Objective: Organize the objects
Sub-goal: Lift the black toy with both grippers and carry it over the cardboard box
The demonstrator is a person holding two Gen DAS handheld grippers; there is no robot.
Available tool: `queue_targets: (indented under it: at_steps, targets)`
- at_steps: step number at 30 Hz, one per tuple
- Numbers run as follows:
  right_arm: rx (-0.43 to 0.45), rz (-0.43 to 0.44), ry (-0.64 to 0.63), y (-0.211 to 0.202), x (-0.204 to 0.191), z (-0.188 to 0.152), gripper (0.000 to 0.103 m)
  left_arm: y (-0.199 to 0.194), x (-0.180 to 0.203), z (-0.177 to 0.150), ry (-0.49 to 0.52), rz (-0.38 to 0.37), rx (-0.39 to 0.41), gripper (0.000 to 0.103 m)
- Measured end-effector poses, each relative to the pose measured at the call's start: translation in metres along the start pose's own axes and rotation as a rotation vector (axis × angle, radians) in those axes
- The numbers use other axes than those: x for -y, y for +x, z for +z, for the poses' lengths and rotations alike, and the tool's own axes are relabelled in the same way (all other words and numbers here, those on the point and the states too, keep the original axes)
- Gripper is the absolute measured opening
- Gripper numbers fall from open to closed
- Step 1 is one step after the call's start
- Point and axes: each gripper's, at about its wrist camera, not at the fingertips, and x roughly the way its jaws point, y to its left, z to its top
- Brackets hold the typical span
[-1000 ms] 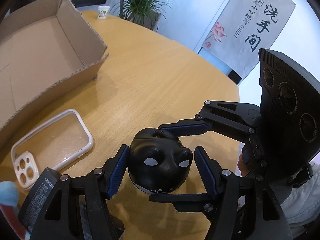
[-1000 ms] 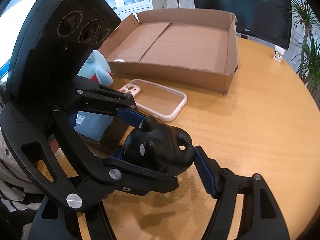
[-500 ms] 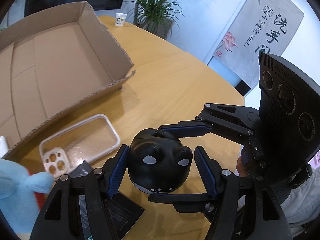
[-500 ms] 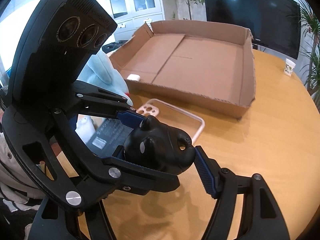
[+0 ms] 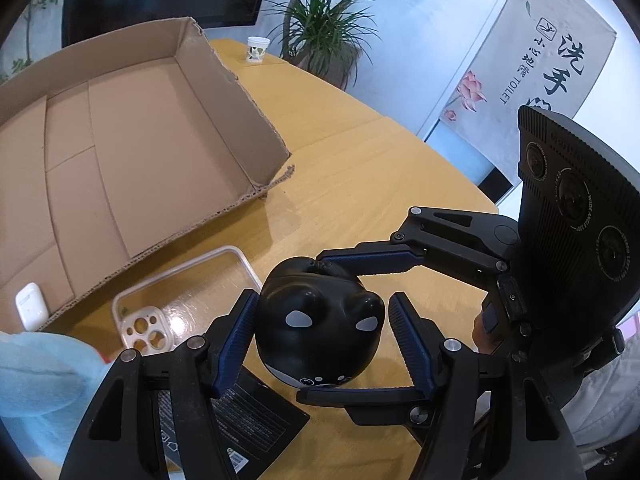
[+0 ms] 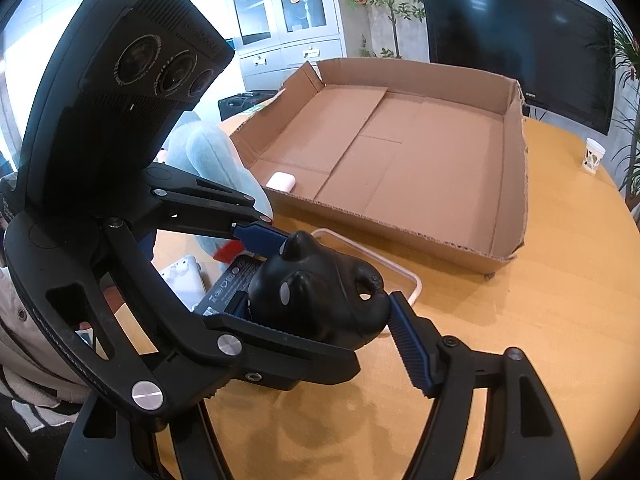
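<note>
A black whale toy (image 5: 320, 326) with white eye spots is held in the air above the wooden table (image 5: 360, 184), also seen in the right wrist view (image 6: 320, 300). My left gripper (image 5: 320, 344) and my right gripper (image 6: 320, 308) both close on it from crossing directions. Behind stands a wide open cardboard box (image 5: 120, 140) (image 6: 400, 152) with a white earbud case (image 5: 30, 306) (image 6: 281, 181) in its near corner. A clear phone case (image 5: 180, 304) lies on the table below the toy.
A black flat box (image 5: 240, 420) and a light blue plush (image 5: 36, 380) lie at the near left. A small paper cup (image 5: 256, 49) stands beyond the box. A potted plant (image 5: 320, 20) and a monitor (image 6: 520, 40) are behind the table.
Both grippers have risen with the whale toy and moved toward the box. More of the box floor, the earbud case and the black flat box have come into view.
</note>
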Motion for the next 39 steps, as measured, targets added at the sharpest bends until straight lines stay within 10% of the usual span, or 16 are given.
queue_targets:
  at_steps: [39]
  targets:
    - [0.054, 0.024, -0.089, 0.016, -0.004, 0.061, 0.068, -0.048, -0.031, 0.031, -0.004, 0.067, 0.064, 0.066]
